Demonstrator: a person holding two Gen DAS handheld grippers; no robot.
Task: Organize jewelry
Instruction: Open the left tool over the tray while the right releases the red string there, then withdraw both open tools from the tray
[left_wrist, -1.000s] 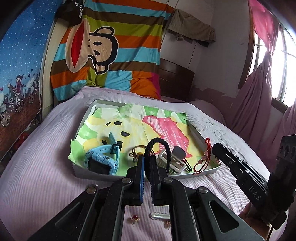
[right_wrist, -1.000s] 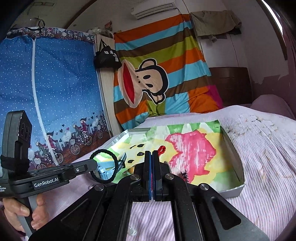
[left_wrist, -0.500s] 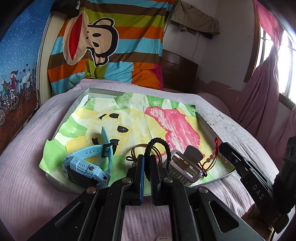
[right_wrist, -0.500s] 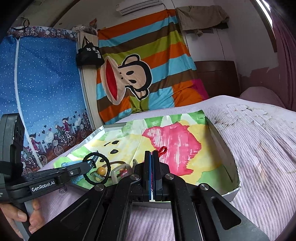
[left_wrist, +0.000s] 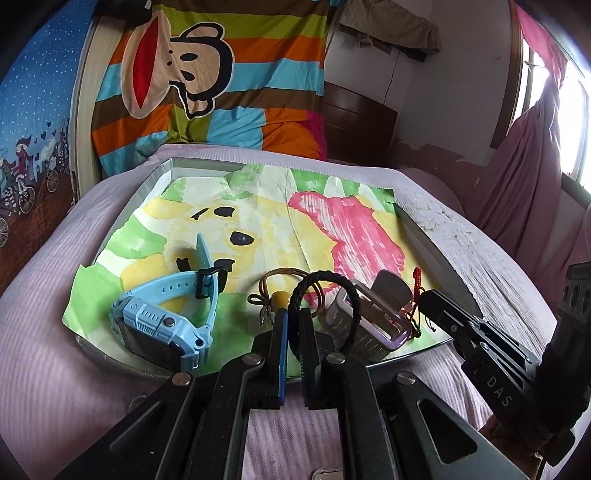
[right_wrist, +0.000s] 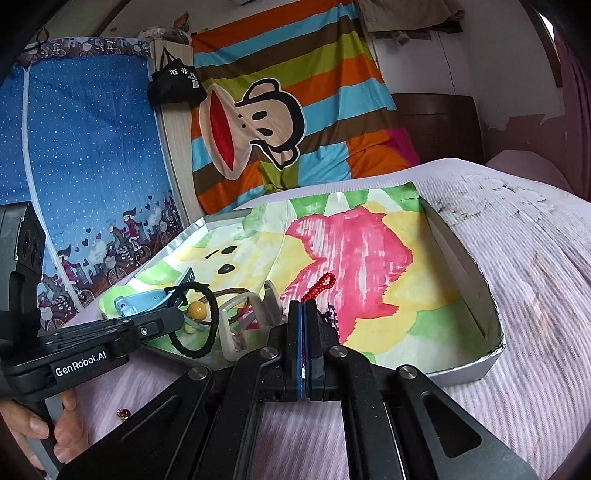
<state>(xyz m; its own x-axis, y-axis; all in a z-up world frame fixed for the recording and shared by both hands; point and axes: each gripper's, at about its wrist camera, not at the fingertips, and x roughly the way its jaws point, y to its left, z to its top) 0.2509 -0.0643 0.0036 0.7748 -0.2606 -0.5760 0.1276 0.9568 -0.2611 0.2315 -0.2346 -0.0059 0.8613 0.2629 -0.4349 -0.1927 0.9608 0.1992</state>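
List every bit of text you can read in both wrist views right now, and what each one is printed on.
"GenRobot.AI": white print on the side of the left tool, seen in the right wrist view.
"DAS": on the side of the right tool, in the left wrist view; it may be only part of a word.
White characters on the black bag hanging on the wall: too blurred to read.

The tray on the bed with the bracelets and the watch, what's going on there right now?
A person holds a gripper in each hand over a shallow tray lined with a painted sheet. The left gripper is shut on a black braided band, held above the tray's near edge. The right gripper pinches a red beaded string. A blue watch, a grey hair claw and a brown hair tie already lie in the tray.
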